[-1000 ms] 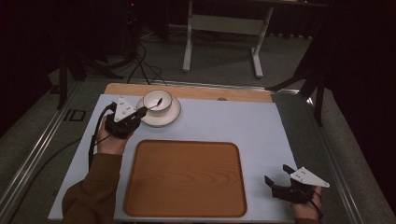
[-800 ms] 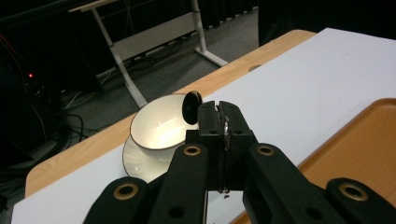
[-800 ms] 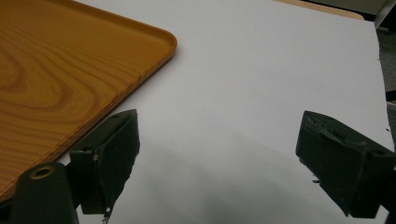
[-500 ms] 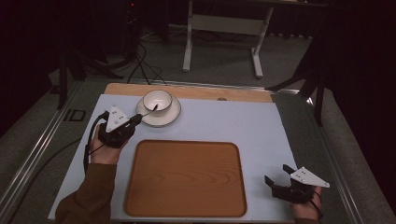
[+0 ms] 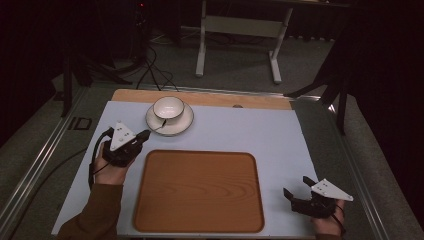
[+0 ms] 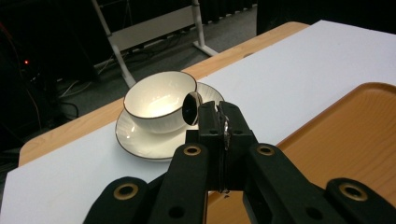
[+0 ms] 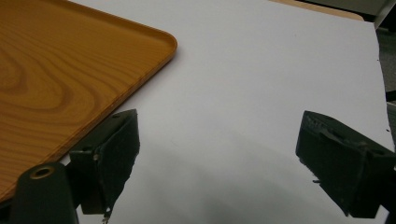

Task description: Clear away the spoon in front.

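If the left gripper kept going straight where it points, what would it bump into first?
Probably the white cup on its saucer. The left gripper, shut on a spoon, points right at it, and the spoon's bowl would likely touch the cup's side first, though depth is unclear.

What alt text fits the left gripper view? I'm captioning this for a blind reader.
The left claw, its black jaws shut on a spoon, holds it in front of a white cup on a saucer. A wooden tray lies at the right.

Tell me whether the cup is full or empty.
Empty: the cup on its saucer shows a bare white inside in the left gripper view.
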Demonstrator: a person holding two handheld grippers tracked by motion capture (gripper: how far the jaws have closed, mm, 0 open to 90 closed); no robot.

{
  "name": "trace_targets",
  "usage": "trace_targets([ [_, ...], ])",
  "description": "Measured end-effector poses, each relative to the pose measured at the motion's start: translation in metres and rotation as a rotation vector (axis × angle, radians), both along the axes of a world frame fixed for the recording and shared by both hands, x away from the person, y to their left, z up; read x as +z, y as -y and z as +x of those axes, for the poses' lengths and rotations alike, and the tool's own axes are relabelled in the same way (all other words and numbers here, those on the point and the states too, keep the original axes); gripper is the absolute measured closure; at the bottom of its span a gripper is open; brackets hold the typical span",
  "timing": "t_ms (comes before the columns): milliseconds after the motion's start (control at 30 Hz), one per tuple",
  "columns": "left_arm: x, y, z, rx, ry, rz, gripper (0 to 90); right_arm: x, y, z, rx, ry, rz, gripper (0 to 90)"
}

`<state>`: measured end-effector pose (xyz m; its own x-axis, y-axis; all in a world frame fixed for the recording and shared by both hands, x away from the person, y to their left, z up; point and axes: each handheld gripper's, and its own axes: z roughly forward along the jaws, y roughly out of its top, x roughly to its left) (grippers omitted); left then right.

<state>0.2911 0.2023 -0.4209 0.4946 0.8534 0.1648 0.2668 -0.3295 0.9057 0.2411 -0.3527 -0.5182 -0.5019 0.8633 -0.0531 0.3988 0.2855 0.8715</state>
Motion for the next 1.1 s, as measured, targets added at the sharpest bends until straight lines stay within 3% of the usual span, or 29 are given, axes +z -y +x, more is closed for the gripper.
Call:
trace_targets([
  [500, -0.014, -0.004, -0.015, 0.012, -0.027, -0.010, 88.7, 0.000, 0.000, 0.000, 0.000, 0.001, -0.001, 13.4],
  [1100, -0.020, -0.004, -0.028, 0.006, -0.038, -0.013, 88.7, 0.001, 0.000, -0.001, -0.003, 0.005, -0.002, 13.5],
])
